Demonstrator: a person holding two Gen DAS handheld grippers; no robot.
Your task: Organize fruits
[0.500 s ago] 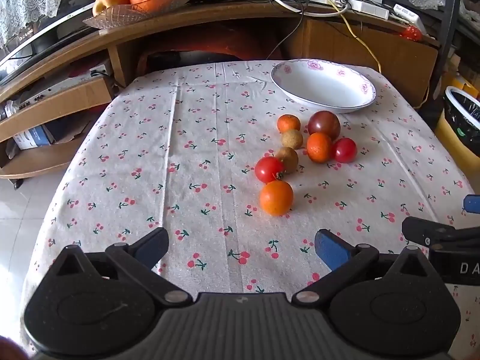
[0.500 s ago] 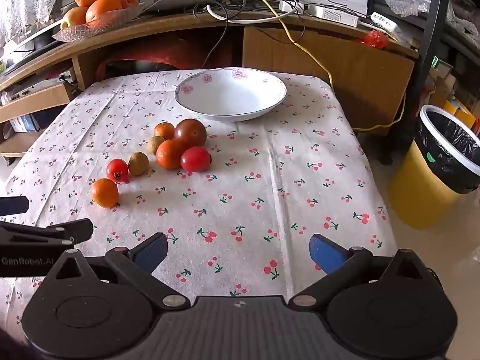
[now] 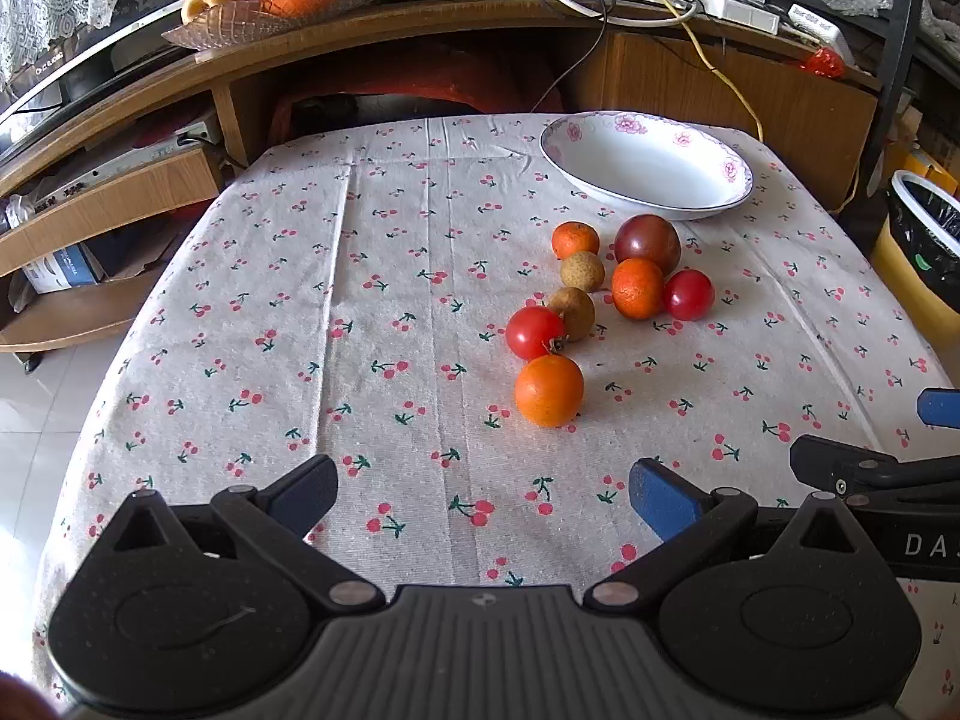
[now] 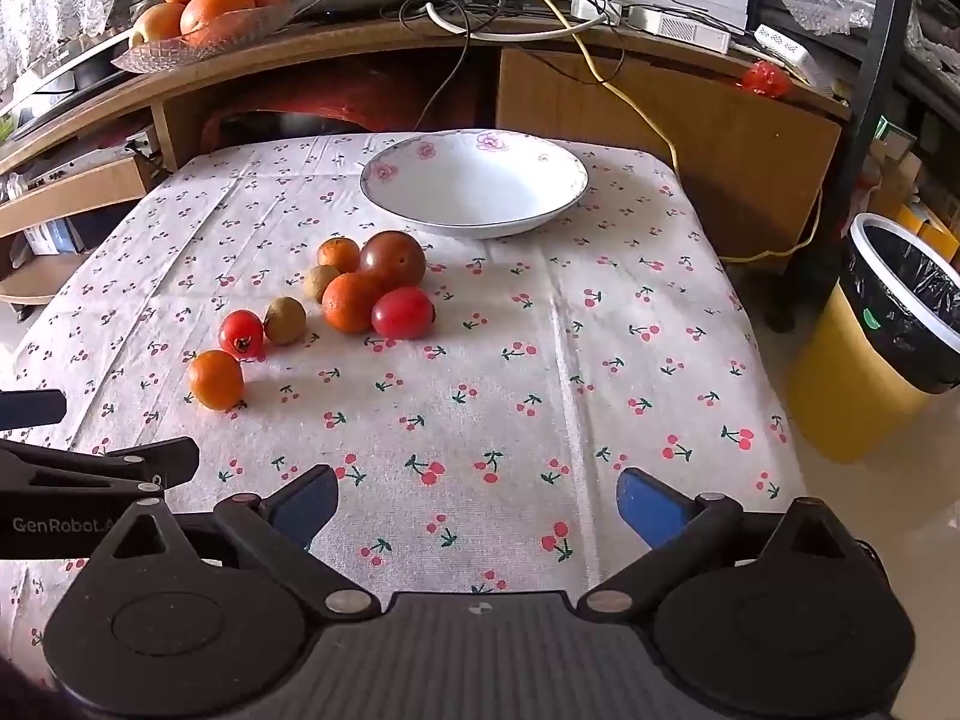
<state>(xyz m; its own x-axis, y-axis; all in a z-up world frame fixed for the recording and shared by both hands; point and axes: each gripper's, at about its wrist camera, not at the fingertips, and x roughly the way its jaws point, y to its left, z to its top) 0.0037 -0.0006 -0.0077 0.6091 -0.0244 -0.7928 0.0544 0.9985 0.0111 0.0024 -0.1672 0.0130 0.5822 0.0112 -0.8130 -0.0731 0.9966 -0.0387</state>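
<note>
Several small fruits lie clustered on the cherry-print tablecloth [image 3: 390, 276]. Nearest is an orange [image 3: 549, 390] [image 4: 215, 379], then a red tomato [image 3: 534, 333] [image 4: 241, 333] and two brown round fruits [image 3: 573, 312]. Behind them are more oranges, a dark tomato [image 3: 647, 243] [image 4: 393, 259] and another red tomato [image 3: 689, 295] [image 4: 402, 313]. An empty white bowl [image 3: 645, 165] [image 4: 474, 186] with pink flowers stands beyond the fruit. My left gripper [image 3: 480, 495] [image 4: 108, 432] is open over the near cloth. My right gripper [image 4: 477, 495] [image 3: 870, 432] is open beside it, holding nothing.
A wooden desk behind the table carries a glass dish of oranges [image 3: 282, 6] and tangled cables [image 4: 480, 6]. A yellow bin with a black liner [image 4: 888, 330] stands on the floor right of the table. Low shelves sit at the left.
</note>
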